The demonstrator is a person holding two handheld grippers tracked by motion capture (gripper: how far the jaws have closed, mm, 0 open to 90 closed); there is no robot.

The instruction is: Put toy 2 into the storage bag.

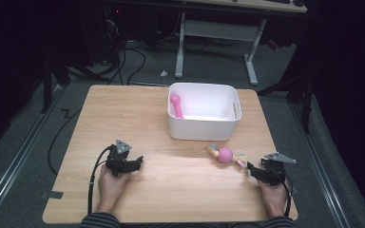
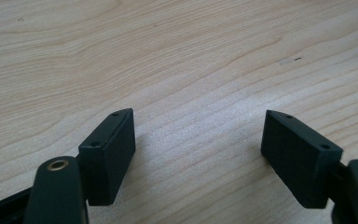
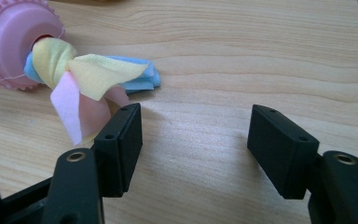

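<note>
You are holding 2 claws low over the wooden tabletop, 1 in each hand, with your forearms coming in from the near edge.

Your right claw is sitting near the right edge of the tabletop, and its jaws are standing apart with nothing pressed between them. In the right gripper view, your right claw is showing bare wood in the gap. The ball toy, a pink ribbed ball with knotted cloth strips through it, is lying on the tabletop just in front of that claw, between it and the white bin. In the right gripper view, the ball toy is lying up at the left, and its cloth tail of yellow, pink and blue strips is trailing toward the left jaw; a pink strip is reaching the outer side of that jaw, though you cannot tell whether it is touching.

Your left claw is resting toward the left of the tabletop, well apart from the toy, pointing right. In the left gripper view, your left claw is standing wide apart over bare wood, holding nothing.

The white bin is standing at the far middle of the tabletop, and a pink toy is leaning inside against its left wall.
</note>
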